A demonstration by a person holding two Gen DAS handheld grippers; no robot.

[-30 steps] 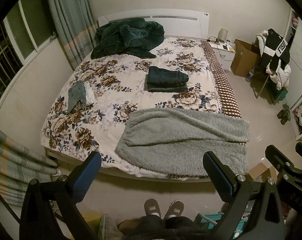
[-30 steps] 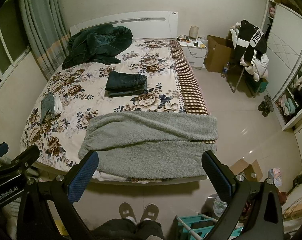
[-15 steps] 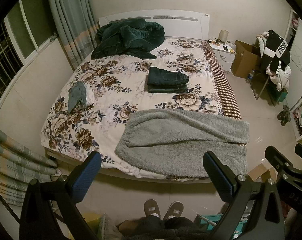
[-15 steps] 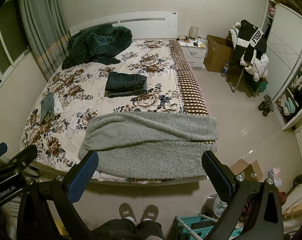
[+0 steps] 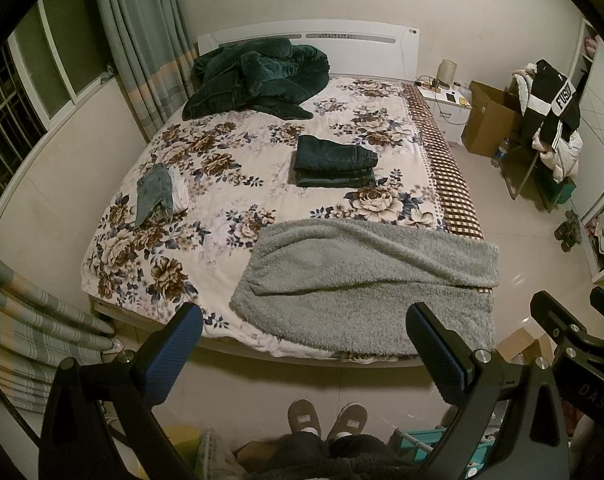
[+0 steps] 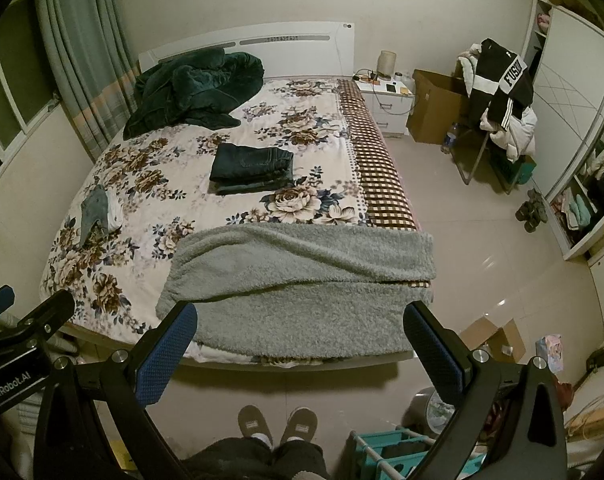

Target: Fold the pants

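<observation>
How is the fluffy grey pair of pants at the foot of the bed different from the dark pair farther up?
The grey fleece pants lie spread out long across the bed's foot; the dark pants are folded into a compact stack. The grey fleece pants are pale and fuzzy, the dark pants smooth and deep blue-green. Both rest on the floral bedspread, untouched by either gripper.
</observation>
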